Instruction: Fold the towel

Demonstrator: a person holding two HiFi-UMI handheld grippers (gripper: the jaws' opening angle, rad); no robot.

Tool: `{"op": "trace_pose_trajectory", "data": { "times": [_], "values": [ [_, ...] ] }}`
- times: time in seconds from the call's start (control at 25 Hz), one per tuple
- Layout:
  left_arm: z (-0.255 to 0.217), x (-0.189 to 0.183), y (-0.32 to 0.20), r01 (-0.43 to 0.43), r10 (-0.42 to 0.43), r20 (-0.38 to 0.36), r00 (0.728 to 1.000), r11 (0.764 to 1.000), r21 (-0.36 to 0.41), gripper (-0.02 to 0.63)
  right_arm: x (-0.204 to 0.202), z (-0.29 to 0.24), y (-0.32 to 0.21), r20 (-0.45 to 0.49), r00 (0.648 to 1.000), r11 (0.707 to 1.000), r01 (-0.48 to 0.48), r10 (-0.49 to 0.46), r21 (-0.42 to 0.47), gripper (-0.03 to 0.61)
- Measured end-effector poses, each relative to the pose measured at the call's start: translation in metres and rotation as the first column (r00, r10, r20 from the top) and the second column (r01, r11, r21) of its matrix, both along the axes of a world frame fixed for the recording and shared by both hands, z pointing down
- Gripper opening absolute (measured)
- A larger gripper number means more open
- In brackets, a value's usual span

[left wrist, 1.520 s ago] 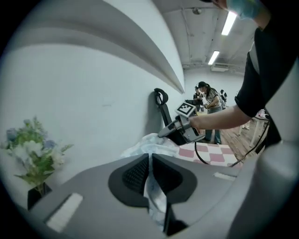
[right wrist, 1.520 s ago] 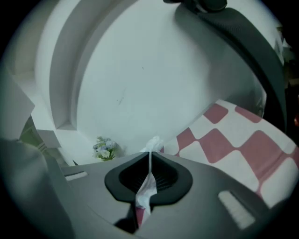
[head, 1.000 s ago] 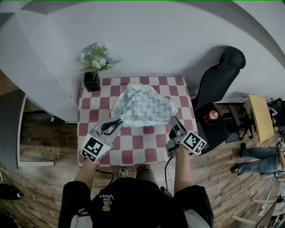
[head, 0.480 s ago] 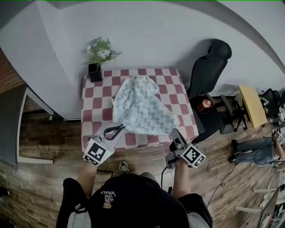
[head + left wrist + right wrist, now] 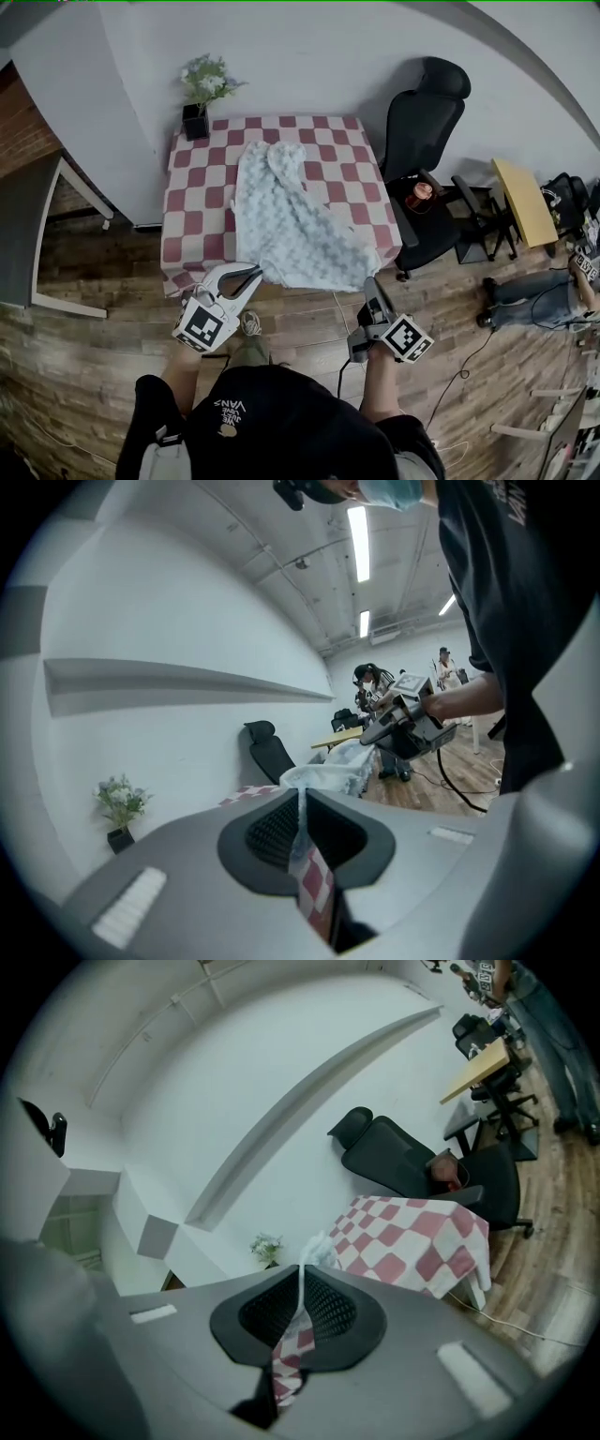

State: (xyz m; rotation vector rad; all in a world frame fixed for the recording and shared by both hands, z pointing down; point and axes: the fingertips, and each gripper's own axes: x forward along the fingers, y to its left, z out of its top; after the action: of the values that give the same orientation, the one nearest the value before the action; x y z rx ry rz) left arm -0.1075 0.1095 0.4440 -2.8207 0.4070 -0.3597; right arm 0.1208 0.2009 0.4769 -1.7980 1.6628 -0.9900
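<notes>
Head view: the towel (image 5: 291,225) is stretched over the near edge of the worktop (image 5: 190,202), its corners clamped in the left claw (image 5: 254,273) and right claw (image 5: 368,282).

Plain white wall (image 5: 309,56) at the back, with a horizontal ledge (image 5: 169,682) running along it. There's a brick section (image 5: 23,131) at far left. The floor (image 5: 300,314) is wood plank. A small table stands against the wall under a red-and-white checked tablecloth (image 5: 192,202), with potted flowers (image 5: 202,89) on its far left corner. A black office chair (image 5: 422,112) sits just right of the table, a copper-coloured cup (image 5: 419,194) on it. Further right is a yellow desktop (image 5: 518,199). A dark grey tabletop (image 5: 23,234) on white legs is at left. The ceiling tube lights (image 5: 357,541) are lit.
</notes>
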Motion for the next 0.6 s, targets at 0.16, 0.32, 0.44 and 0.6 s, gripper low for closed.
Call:
{"op": "trace_pose_trajectory", "data": {
  "times": [0.16, 0.32, 0.44, 0.6],
  "values": [
    [0.021, -0.006, 0.049, 0.002, -0.001, 0.051, 0.999, 1.0, -0.02, 0.025, -0.007, 0.031, 0.047, 0.06, 0.998, 0.999, 0.014, -0.012, -0.047, 0.021],
    [0.046, -0.014, 0.085, 0.017, -0.011, 0.106, 0.994, 0.998, -0.062, 0.025, -0.013, 0.056, 0.079, 0.095, 0.995, 0.995, 0.037, -0.028, -0.097, 0.021],
    [0.061, -0.021, 0.099, 0.046, -0.033, 0.125, 0.992, 0.994, -0.103, 0.025, -0.019, 0.071, 0.093, 0.121, 0.992, 0.991, 0.057, -0.042, -0.124, 0.021],
    [0.069, -0.028, 0.098, 0.079, -0.062, 0.137, 0.989, 0.989, -0.122, 0.025, -0.026, 0.078, 0.092, 0.126, 0.99, 0.988, 0.077, -0.059, -0.137, 0.021]
  ]
}}
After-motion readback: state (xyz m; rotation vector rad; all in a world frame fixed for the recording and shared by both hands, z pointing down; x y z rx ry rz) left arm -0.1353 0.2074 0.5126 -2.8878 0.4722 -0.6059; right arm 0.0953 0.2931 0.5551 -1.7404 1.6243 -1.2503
